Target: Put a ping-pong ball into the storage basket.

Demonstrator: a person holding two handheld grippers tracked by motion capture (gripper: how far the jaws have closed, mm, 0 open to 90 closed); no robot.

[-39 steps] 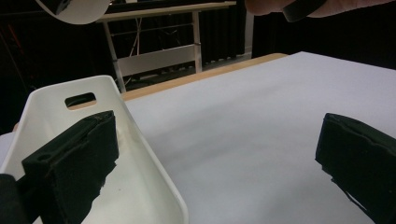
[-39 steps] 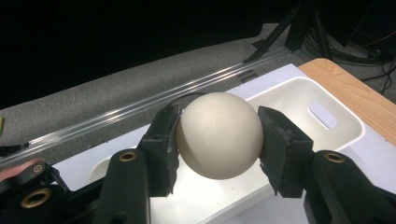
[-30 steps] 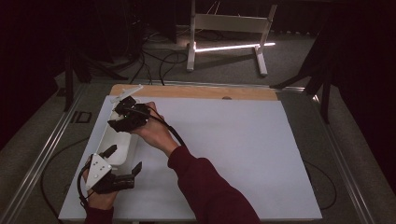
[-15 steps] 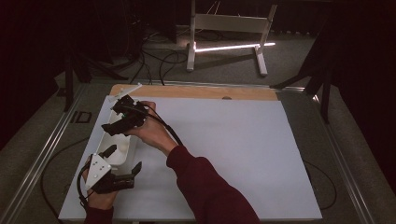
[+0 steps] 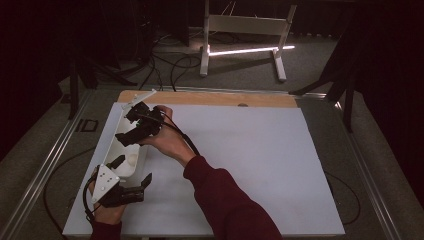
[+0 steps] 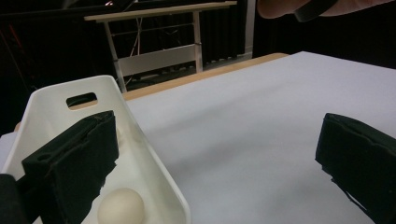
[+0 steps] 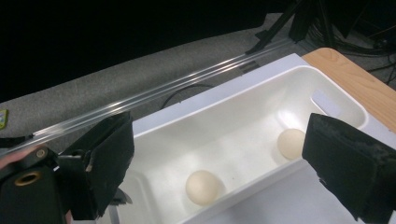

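A wide white sheet (image 5: 240,165) covers most of the table, with a strip of bare wood (image 5: 210,98) showing along its far edge and grey carpet and a metal rail (image 5: 45,165) running down the left side. Beyond the table a white frame stand (image 5: 243,30) sits on the dark floor among loose cables. Along the sheet's left edge lies a long white tray (image 5: 131,156), (image 7: 243,126) with a slot handle cut in each end wall. Two pale round balls sit in it, well apart: one ball (image 7: 201,186) towards the middle and a second ball (image 7: 290,143) close to the end wall with the slot. The right gripper (image 5: 141,125), held in a hand on a dark red sleeve (image 5: 225,200) that reaches across the sheet, hangs over the far part of the tray; its jaws are spread wide, with the tray and both balls seen between them, gripping nothing. The left gripper (image 5: 131,172), grey plate on top, is held at the near end of the tray. Its jaws are also spread wide: one is inside the tray just above a ball (image 6: 120,206), the other is out over the bare sheet, and the tray's side wall is between them, untouched as far as can be seen.
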